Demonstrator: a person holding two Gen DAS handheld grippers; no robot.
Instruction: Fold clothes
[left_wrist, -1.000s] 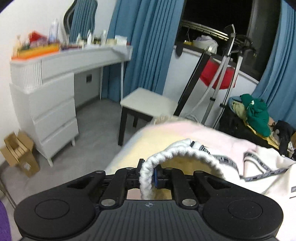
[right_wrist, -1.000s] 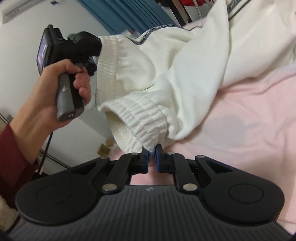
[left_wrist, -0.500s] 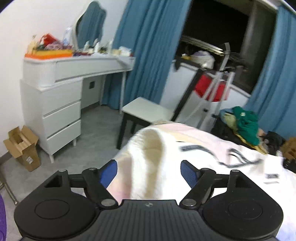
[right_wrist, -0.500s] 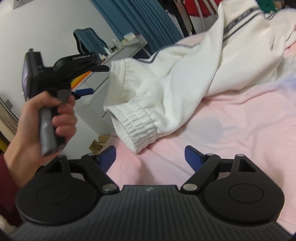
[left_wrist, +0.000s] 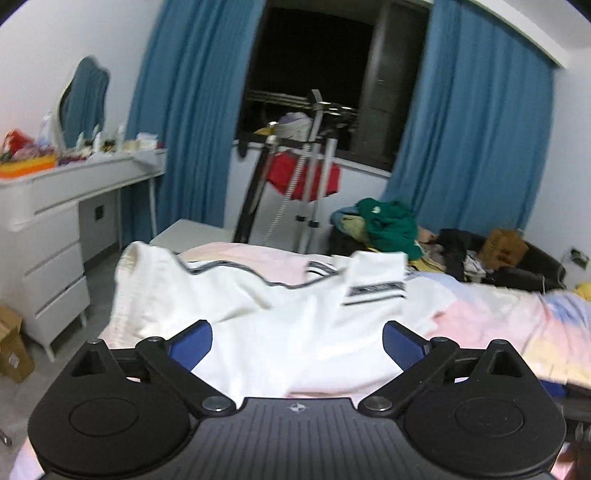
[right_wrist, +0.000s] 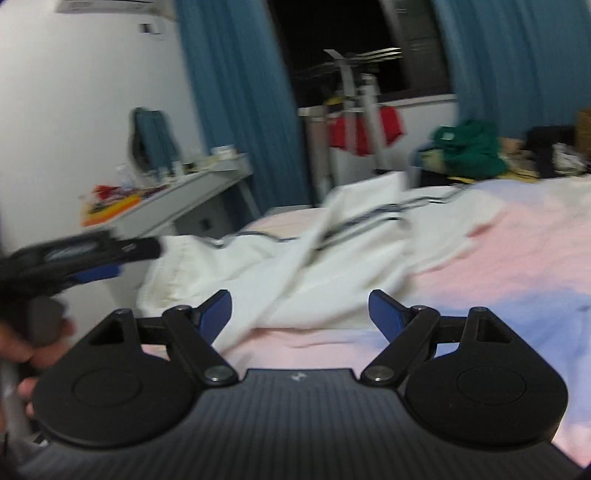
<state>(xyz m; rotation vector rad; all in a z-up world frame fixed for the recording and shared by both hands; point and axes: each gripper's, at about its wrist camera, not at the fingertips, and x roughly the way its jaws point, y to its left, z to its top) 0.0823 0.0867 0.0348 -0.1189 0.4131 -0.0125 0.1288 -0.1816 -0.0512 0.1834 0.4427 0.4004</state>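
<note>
Left wrist view: left gripper (left_wrist: 297, 341) with its jaws opening, blue fingers (left_wrist: 192, 341) spread wide, nothing pinched. The white sweatpants (left_wrist: 258, 314) lie crumpled on the bed (left_wrist: 517, 321), straight ahead of the fingers and partly beneath them; the cloth shows in the gap but the pads are clear of it. Ribbed white hem or waistband bunches at the far left edge of the bed. Dark side stripes run off to the right, so the long axis lies roughly crosswise to the fingers, left to right. A folded-up flap with a striped band (left_wrist: 376, 288) stands to the right of centre.

Right wrist view (blurred): right gripper (right_wrist: 300, 314), fingers (right_wrist: 384, 310) spread and empty. Sweatpants (right_wrist: 295, 266) ahead and left of centre on the pink bed cover; this gripper sits more over bare bedding. The left gripper (right_wrist: 85, 258) shows at the left edge, held in the person's hand (right_wrist: 22, 347), just beside the gathered end of the garment.

Judgement: garment is loose and not yet flat. The left hand is nearer the gathered end; the right hand is better placed for the striped stretch leading away right. Next grasp likely means reaching forward and down at each end.
</note>
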